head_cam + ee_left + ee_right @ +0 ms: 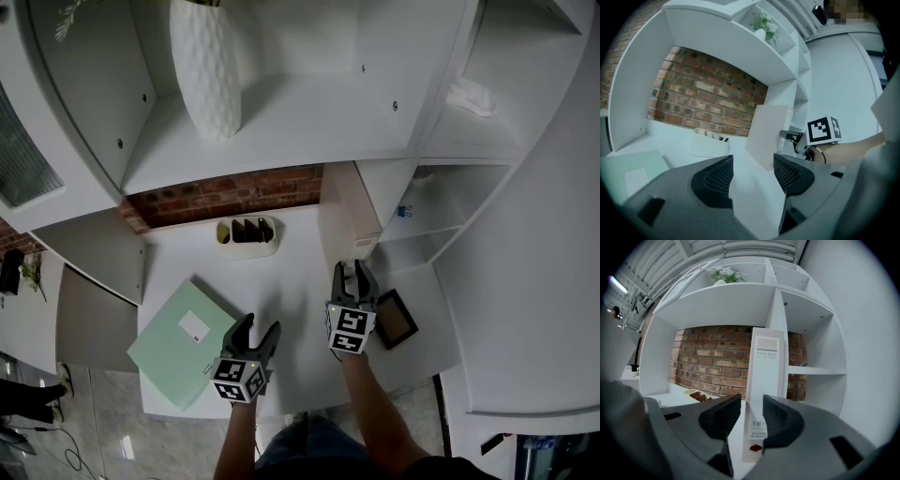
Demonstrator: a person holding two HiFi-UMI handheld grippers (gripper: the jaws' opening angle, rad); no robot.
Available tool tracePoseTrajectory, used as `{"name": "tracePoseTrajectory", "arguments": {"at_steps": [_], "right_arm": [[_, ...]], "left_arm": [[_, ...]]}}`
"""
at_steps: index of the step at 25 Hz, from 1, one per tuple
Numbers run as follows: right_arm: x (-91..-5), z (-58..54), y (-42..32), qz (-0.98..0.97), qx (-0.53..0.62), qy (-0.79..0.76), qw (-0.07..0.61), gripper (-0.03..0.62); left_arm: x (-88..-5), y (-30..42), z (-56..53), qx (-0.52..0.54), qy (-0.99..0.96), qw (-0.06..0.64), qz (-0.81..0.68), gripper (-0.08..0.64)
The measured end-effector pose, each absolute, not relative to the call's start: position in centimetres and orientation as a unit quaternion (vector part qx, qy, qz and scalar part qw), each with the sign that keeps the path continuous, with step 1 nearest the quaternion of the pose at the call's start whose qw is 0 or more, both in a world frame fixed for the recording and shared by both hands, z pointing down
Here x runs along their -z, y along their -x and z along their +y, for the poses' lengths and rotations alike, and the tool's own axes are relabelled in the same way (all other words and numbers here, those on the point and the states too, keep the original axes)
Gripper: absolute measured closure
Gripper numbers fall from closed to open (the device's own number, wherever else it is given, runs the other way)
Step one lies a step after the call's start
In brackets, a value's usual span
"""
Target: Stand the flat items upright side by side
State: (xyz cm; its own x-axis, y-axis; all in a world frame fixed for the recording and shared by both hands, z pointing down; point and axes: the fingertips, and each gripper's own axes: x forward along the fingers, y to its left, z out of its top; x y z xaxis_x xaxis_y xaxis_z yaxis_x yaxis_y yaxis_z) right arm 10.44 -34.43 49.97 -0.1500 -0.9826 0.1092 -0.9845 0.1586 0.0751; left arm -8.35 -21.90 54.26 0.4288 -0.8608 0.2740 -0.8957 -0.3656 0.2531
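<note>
Two grippers over the white worktop (291, 281), head view used for clock bearings

Right gripper (353, 275): jaws drawn partway in and pressed on the narrow spine of the white file box (764, 376), low down near its foot. The box stands upright at 12 o'clock of this gripper, on the right part of the worktop

Left gripper (752, 173): jaws wide apart, nothing between them, only bare worktop underneath. It sits at about 8 o'clock of the right gripper, the two near but not touching

Green folder (178, 347) lies flat at 9 o'clock of the left gripper, just beside it, one corner at the front edge of the worktop

Dark picture frame (396, 319) lies flat at 3 o'clock of the right gripper, just beside it

Cream desk organiser (247, 236) stands at 12 o'clock of the left gripper, well apart from it, against the brick wall (225, 197)

White vase (206, 66) is on the shelf above the organiser
</note>
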Motion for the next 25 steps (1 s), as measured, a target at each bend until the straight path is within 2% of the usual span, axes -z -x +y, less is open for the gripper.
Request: {"name": "tracePoseTrajectory", "arguments": {"at_steps": [16, 25], "right_arm": [[-49.5, -31.3, -9.1, -0.782, -0.022, -0.621, 0.047, 0.451], [-51.2, -26.4, -2.6, -0.834, -0.045, -0.548, 0.054, 0.453]], "left_arm": [[-53.6, 9.7, -20.8, -0.041, -0.811, 0.178, -0.555, 0.301], [-52.6, 14.7, -16.6, -0.040, -0.773, 0.164, -0.612, 0.301]]}}
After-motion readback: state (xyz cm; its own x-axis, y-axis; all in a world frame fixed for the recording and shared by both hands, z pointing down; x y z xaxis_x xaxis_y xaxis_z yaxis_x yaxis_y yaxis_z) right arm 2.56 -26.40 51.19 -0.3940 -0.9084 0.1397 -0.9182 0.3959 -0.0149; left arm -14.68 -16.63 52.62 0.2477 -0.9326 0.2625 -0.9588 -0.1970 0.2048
